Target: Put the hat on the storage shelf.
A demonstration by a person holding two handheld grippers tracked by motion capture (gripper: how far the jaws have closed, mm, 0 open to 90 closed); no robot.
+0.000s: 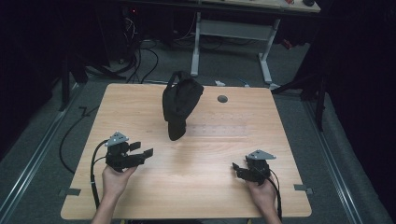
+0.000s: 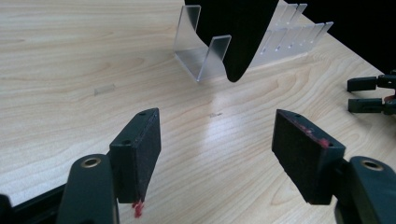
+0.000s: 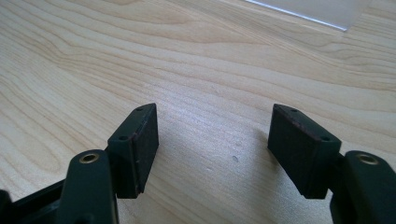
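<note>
The work surface is a light wooden table [image 1: 187,186] with rounded corners and a small grey grommet [image 1: 222,99] set near its far edge. A black cap [image 1: 180,103] sits near the centre of the far half of the table, propped on a clear acrylic stand [image 2: 205,58]; its brim points down toward the person's side. In the left gripper view the stand appears as transparent upright plates on a clear base, and the dark brim hangs in front of them, its tip just above the wood.

Left gripper [image 1: 137,150] – held in the person's left hand [image 1: 114,179] at the near left of the table. It points toward the table's middle, with the cap ahead of it and well apart. Its jaws stand wide apart with bare table between the two black pads [image 2: 142,149]; nothing is gripped. A red mark shows at the lower edge of the left pad and along the top edge of the other.

Right gripper [image 1: 237,169] – held in the person's right hand [image 1: 264,196] at the near right of the table, pointing inward to the left. Its jaws are likewise spread wide, with wood grain visible between the pads [image 3: 140,144], and no object is held. The edge of a clear plate shows at the top right of the right gripper view.

Both grippers are well apart from each other and from the cap.
</note>
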